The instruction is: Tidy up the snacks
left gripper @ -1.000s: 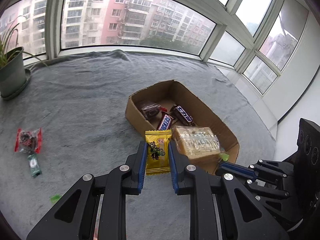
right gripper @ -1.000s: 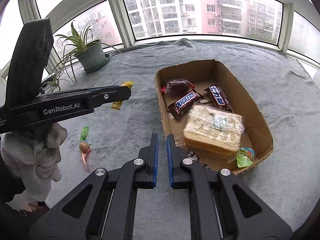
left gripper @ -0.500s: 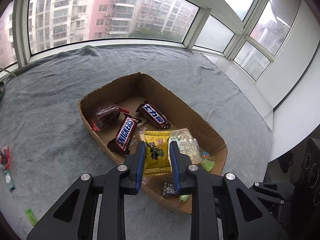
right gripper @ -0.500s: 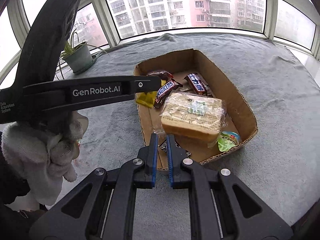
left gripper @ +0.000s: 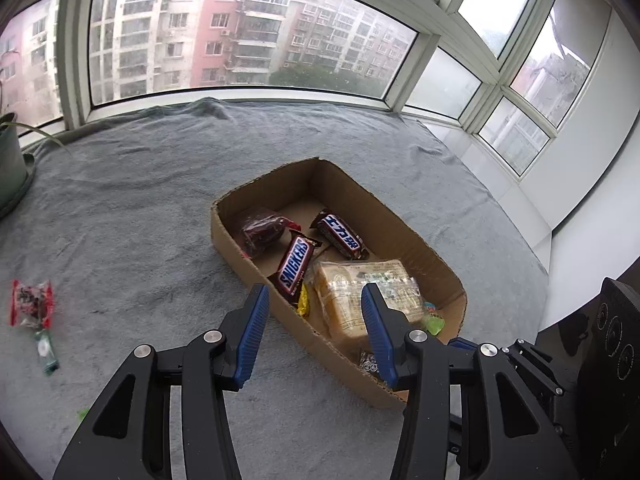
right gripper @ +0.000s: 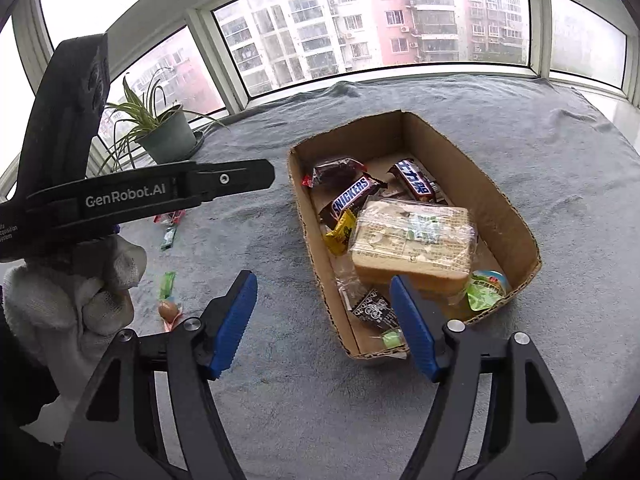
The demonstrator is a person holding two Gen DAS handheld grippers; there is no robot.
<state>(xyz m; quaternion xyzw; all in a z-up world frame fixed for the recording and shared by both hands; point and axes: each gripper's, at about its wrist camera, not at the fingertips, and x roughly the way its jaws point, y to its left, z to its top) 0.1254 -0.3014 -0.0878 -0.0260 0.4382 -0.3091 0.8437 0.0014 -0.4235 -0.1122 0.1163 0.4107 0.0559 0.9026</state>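
Observation:
A cardboard box (left gripper: 424, 240) (right gripper: 496, 200) sits on the grey blanket. It holds Snickers bars (left gripper: 295, 266) (right gripper: 352, 200), a wrapped sandwich (left gripper: 368, 292) (right gripper: 412, 240), a dark red packet (left gripper: 260, 230) and the yellow candy packet (left gripper: 303, 300) (right gripper: 340, 232), which lies between a Snickers bar and the sandwich. My left gripper (left gripper: 314, 316) is open and empty above the box's near left wall. My right gripper (right gripper: 322, 304) is open and empty at the box's near end. Loose snacks lie on the blanket: a red packet (left gripper: 31, 303) and a green one (left gripper: 46, 350) (right gripper: 170, 236).
A potted plant (right gripper: 164, 132) stands at the back left by the windows. More small snacks (right gripper: 168, 300) lie on the blanket near the gloved hand (right gripper: 68, 296). The left gripper's body (right gripper: 140, 196) crosses the right wrist view. The blanket's right edge drops off (left gripper: 520, 240).
My left gripper has opened and let go of the yellow candy packet, which now lies in the box. My right gripper has opened too. Both have pulled back a little.

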